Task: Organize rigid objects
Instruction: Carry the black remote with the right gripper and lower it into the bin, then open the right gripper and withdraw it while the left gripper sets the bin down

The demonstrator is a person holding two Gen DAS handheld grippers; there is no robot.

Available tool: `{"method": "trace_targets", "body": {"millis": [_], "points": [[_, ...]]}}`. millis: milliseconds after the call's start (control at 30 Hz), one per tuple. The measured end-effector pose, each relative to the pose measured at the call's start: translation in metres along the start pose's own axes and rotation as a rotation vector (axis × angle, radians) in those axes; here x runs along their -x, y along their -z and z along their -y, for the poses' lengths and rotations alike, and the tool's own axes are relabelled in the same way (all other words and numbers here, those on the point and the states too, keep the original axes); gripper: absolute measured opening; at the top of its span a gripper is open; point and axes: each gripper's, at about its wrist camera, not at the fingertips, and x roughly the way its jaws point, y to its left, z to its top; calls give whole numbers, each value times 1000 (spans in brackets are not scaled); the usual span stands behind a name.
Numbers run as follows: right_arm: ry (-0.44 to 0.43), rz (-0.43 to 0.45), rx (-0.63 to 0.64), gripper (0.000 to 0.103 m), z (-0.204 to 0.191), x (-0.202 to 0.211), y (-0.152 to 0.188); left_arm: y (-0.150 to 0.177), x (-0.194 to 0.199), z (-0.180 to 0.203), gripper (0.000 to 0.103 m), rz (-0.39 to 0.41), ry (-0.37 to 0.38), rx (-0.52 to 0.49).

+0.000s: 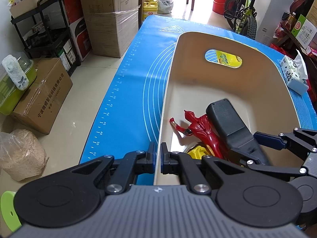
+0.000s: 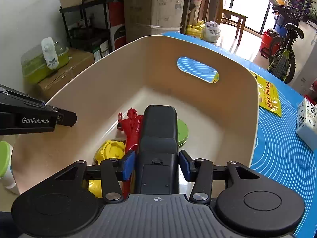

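A beige bin [image 1: 198, 75] stands on the blue mat [image 1: 128, 99]. My left gripper [image 1: 158, 154] is shut on the bin's left wall near the rim. One of its fingers [image 2: 65, 117] shows at the rim in the right wrist view. Inside the bin lie a red toy figure [image 2: 131, 127], a yellow toy [image 2: 111, 150], a green round tin [image 2: 182, 130] and a black device [image 2: 158, 129] resting on top of them. My right gripper [image 2: 157, 158] reaches into the bin. Its blue pads stand on either side of the black device with small gaps, not pressing it.
A yellow patch pack [image 2: 269, 97] lies on the mat behind the bin. A tissue pack [image 2: 307, 121] sits at the mat's right edge. A green-lidded white container [image 2: 4, 158] stands left of the bin. Boxes, shelves and a bicycle line the floor around the table.
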Motion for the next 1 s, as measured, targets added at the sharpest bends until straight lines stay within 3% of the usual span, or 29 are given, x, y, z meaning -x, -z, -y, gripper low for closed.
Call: {"method": "trace_targets", "body": {"millis": [200,367,433,500,600,767,1000], "points": [[-35,104,-61,82,7,29,-1,0,4,0,6,16,-2,6],[-30,164,-110,92,18,60,4,1,15,8,8,46,-41,-16],[-24,182,-126,96,22,71,9,2,28,13,19,88,-48,-33],[-10,198,-139,99,28,83,14,2,42,19,49,130,-45,-38],[12,211,-157,101,35,97,20,3,62,28,66,185,-45,-55],[36,224,-206,101,48,120,32,16,79,44,68,207,-61,-126],[70,268,-240,101,54,163,60,40,109,46,68,236,-35,-111]]}}
